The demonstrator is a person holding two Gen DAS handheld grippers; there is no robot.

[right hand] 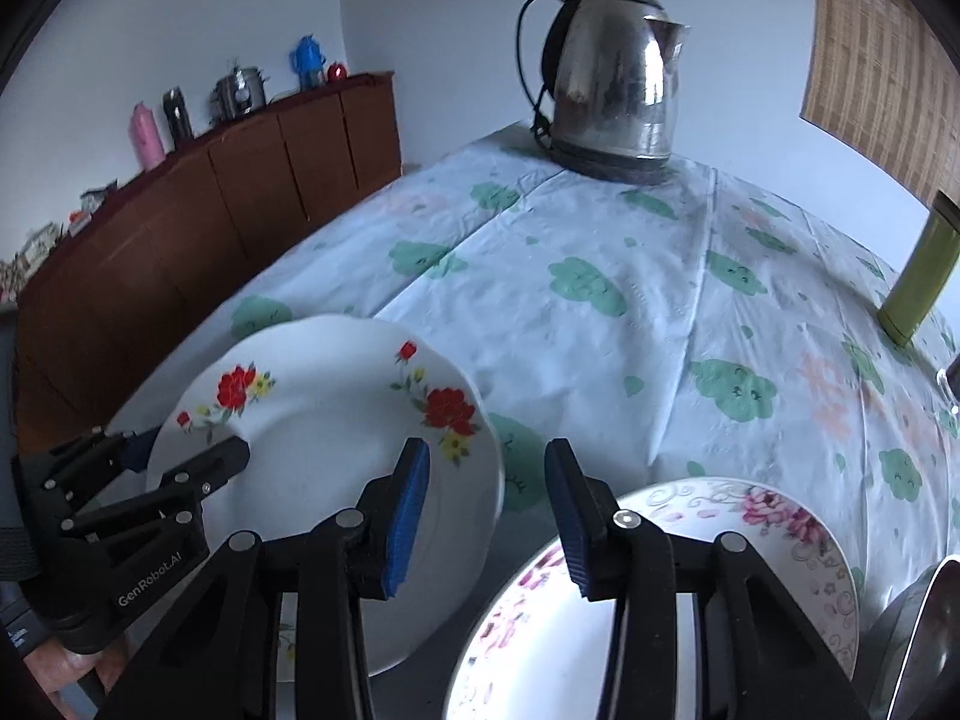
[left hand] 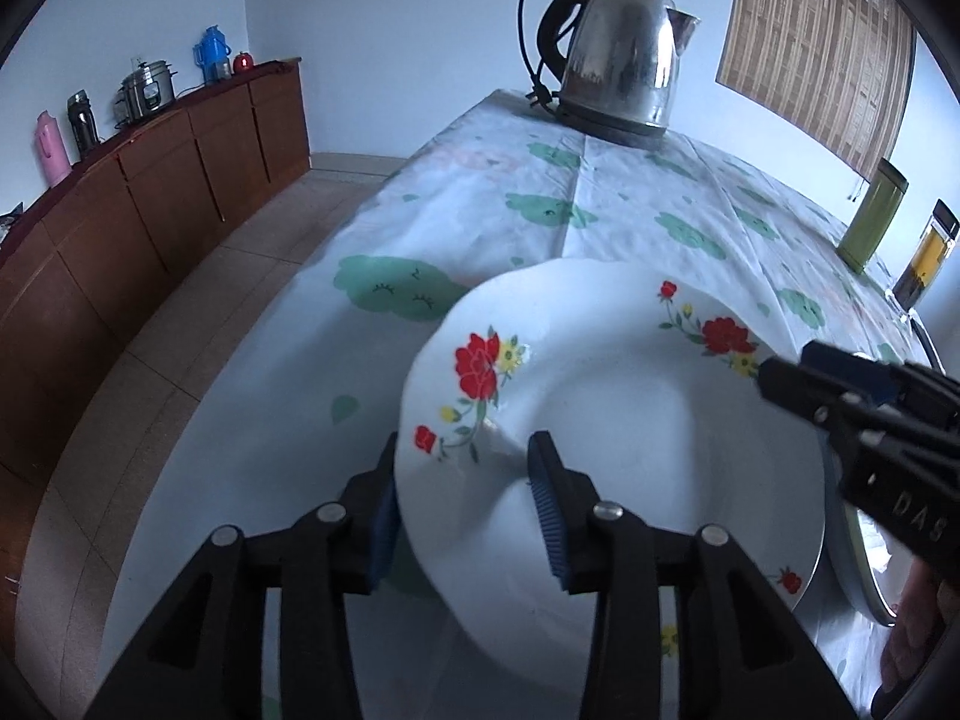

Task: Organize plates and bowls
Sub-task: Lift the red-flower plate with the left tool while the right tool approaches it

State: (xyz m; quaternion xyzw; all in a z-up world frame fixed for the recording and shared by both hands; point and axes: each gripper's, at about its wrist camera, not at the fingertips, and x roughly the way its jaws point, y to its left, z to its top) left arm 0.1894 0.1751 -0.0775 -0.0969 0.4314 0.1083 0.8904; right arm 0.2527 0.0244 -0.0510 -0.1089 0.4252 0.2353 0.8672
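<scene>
A white plate with red flowers [left hand: 630,408] [right hand: 336,420] hangs tilted above the tablecloth. My left gripper [left hand: 465,441] [right hand: 192,444] is shut on its left rim, one pad under the edge and the other on the inner face. My right gripper [right hand: 487,447] [left hand: 774,372] straddles the plate's right rim. Its left pad lies over the plate, its right pad stands well clear, and it is open. A second plate with pink flowers [right hand: 780,522] lies flat at the lower right, partly under my right gripper. The red-flower plate overlaps it.
A steel kettle [left hand: 618,60] [right hand: 612,72] stands at the table's far end. A green tumbler [left hand: 870,216] [right hand: 918,276] and a bottle [left hand: 927,258] are at the right edge. A wooden sideboard [left hand: 150,192] runs along the left wall. A dark metal vessel [right hand: 912,630] is at the lower right.
</scene>
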